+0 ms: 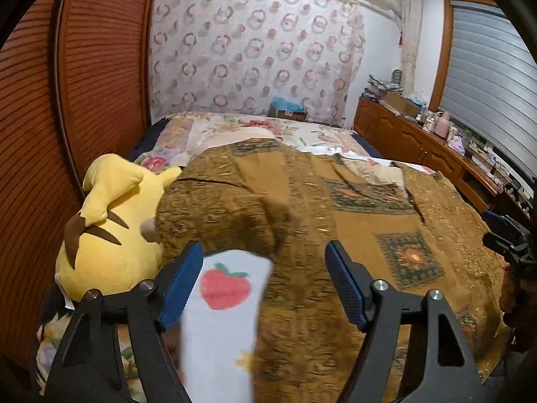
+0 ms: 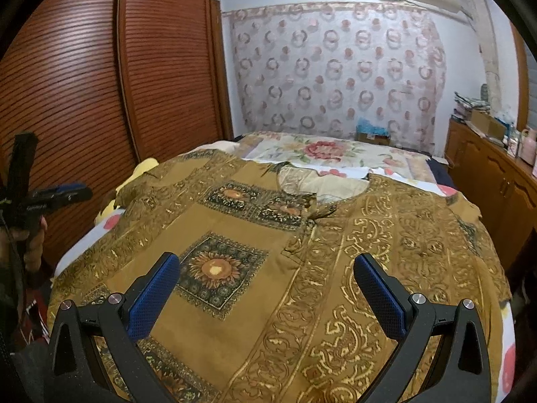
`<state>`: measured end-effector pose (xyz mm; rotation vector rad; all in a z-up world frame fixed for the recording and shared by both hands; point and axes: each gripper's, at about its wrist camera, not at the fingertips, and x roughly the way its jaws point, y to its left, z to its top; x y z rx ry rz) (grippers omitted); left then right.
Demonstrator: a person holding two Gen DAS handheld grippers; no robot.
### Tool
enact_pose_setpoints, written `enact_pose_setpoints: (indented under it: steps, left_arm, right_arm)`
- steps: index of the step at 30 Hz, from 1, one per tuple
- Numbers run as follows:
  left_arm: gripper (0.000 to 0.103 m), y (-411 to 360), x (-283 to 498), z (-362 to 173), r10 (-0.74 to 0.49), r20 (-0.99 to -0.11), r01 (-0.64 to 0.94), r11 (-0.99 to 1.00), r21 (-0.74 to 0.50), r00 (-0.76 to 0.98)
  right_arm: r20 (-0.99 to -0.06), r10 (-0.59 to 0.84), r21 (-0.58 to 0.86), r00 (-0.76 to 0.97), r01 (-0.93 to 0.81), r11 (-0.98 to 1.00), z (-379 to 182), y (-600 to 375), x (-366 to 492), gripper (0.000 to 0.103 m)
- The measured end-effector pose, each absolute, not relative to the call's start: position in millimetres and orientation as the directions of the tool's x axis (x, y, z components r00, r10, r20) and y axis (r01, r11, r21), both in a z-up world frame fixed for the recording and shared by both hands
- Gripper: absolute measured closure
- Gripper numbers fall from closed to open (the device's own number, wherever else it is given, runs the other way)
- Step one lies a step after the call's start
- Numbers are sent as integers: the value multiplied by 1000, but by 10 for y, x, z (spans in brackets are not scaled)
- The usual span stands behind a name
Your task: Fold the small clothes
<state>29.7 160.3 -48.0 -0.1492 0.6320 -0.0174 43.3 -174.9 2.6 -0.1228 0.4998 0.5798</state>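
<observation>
No text can be read for certain. The left gripper, seen at the left edge of the right wrist view beside the wardrobe, bears a short line of small pale lettering on its dark body, too blurred to make out. Nothing else shows letters or numbers.

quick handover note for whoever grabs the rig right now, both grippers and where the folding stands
Left gripper: open, nothing held, over the garment's edge by the white strawberry-print sheet and the yellow plush toy.
Right gripper: open, empty, over the garment's front.
Brown patterned garment: spread on the bed; in the left wrist view its near-left part looks humped up.
Done: no finished fold visible.
Left: grip an edge or sleeve, then fold it all.
</observation>
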Motion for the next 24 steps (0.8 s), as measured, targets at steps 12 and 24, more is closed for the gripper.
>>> enact_pose_setpoints:
  steps: [12, 24]
  left_arm:
    - [38, 2371, 699, -1024, -67, -695, -101, 975, -198, 716]
    - [40, 2681, 992, -1111, -206, -690, -97, 923, -373, 694]
  right_arm:
    - [-523, 525, -23, 671, -627, 779, 62, -1478, 734, 0]
    - [-559, 559, 5, 612, -672, 740, 89, -1198, 972, 0]
